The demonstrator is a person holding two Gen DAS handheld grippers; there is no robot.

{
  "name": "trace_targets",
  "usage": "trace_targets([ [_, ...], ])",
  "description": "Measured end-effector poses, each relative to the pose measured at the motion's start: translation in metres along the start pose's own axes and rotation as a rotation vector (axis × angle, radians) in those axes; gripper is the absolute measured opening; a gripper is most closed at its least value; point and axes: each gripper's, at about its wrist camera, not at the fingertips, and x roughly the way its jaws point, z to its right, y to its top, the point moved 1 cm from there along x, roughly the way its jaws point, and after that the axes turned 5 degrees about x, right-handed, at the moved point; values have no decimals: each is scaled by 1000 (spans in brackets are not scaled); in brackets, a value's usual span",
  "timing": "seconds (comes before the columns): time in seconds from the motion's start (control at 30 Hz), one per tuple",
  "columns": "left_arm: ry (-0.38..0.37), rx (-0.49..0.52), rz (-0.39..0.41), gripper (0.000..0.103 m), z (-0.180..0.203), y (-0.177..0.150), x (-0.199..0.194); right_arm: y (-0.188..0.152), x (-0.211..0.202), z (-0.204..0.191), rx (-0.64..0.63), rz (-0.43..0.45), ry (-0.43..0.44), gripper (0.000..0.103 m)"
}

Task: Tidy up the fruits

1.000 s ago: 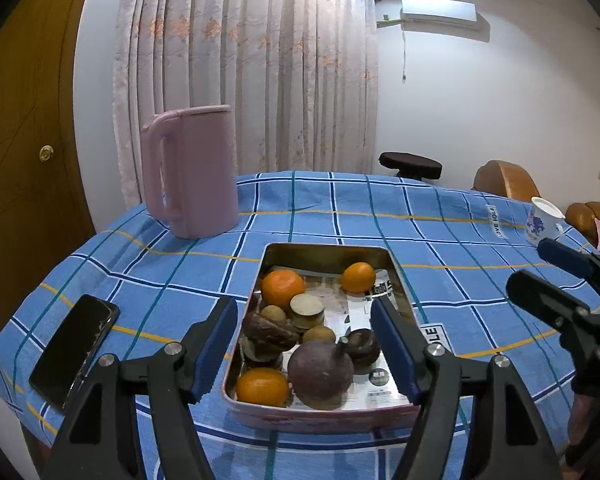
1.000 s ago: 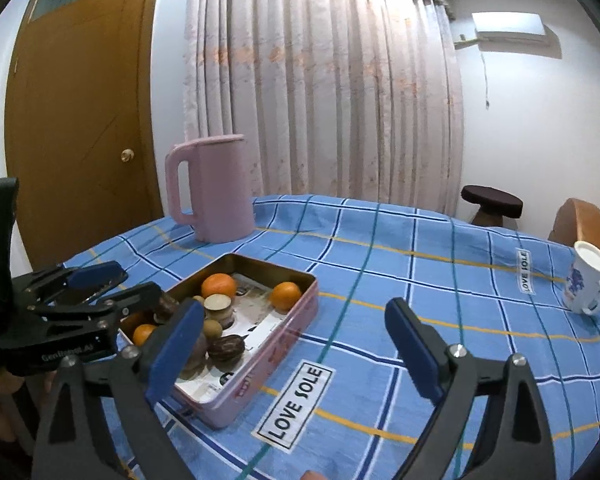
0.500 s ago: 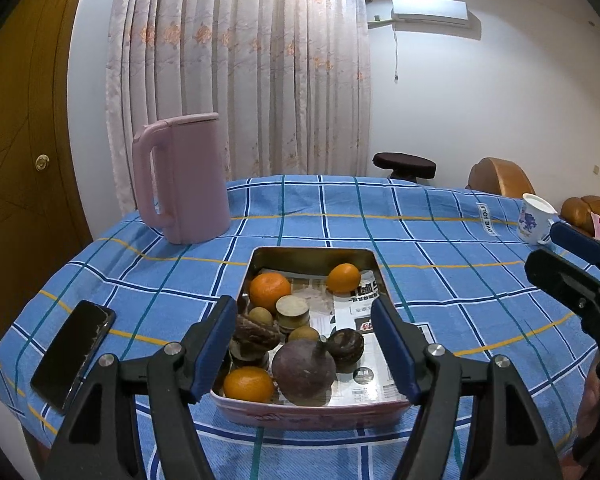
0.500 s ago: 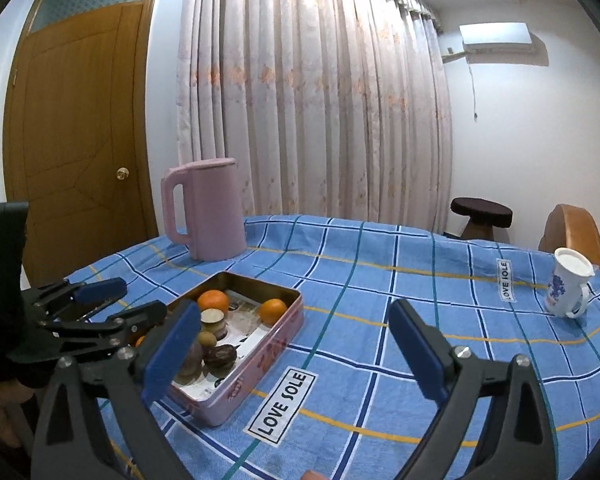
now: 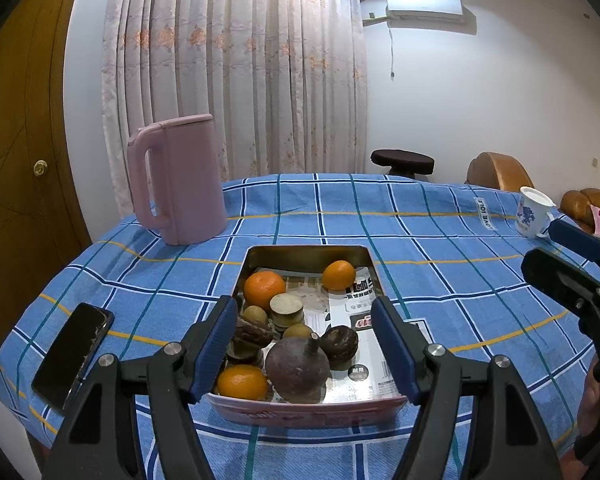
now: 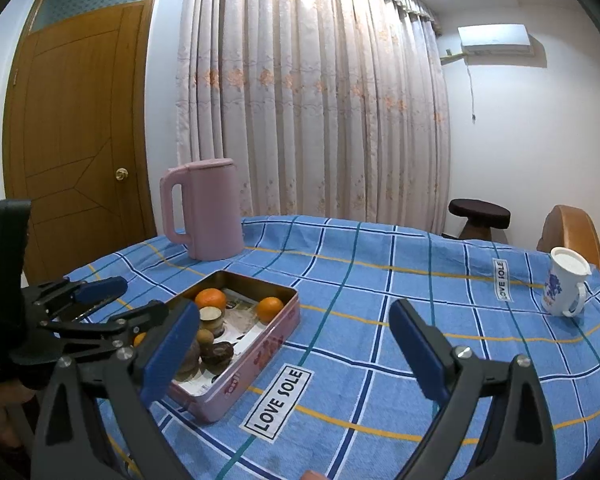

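A pink metal tin (image 5: 308, 410) (image 6: 260, 356) lined with printed paper stands on the blue checked tablecloth and holds several fruits. Among them are three oranges (image 5: 265, 289), a big dark purple round fruit (image 5: 298, 370), a brown passion fruit (image 5: 340, 345) and a cut pale piece (image 5: 286, 309). My left gripper (image 5: 303, 350) hangs open just above the tin's near end, nothing between its blue pads. In the right wrist view my right gripper (image 6: 294, 350) is open over bare cloth to the right of the tin, holding nothing.
A tall pink jug (image 5: 180, 180) stands behind the tin to the left. A black phone (image 5: 74, 354) lies near the table's left edge. A white mug with a blue print (image 6: 564, 286) sits far right. A dark stool (image 6: 478, 216) and wooden chairs stand beyond the table.
Both views have shifted slightly, so the tin sits a little lower and farther in the frames. No fruit has moved and both grippers stay open.
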Motion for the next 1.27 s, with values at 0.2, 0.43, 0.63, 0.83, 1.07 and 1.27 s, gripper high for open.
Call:
trace_targets([
  [0.2,-6,-8,22,71,0,2,-4,0,-4,3,-2,11,-5,98],
  [0.43,-17,-7,35,84,1,5,-11,1,-8,6,-10,28,-17,98],
  [0.63,-14,-8,38,86,2,8,-12,2,-14,11,-8,42,-26,99],
  [0.83,-19,-26,18,94,3,9,-11,1,-15,13,-5,45,-31,100],
  [1.07,0,-47,30,100,0,7,-10,-3,-15,18,-1,33,-35,100],
  [1.27,-14,-41,39,100,2,7,-12,-6,-13,21,3,22,-39,100],
])
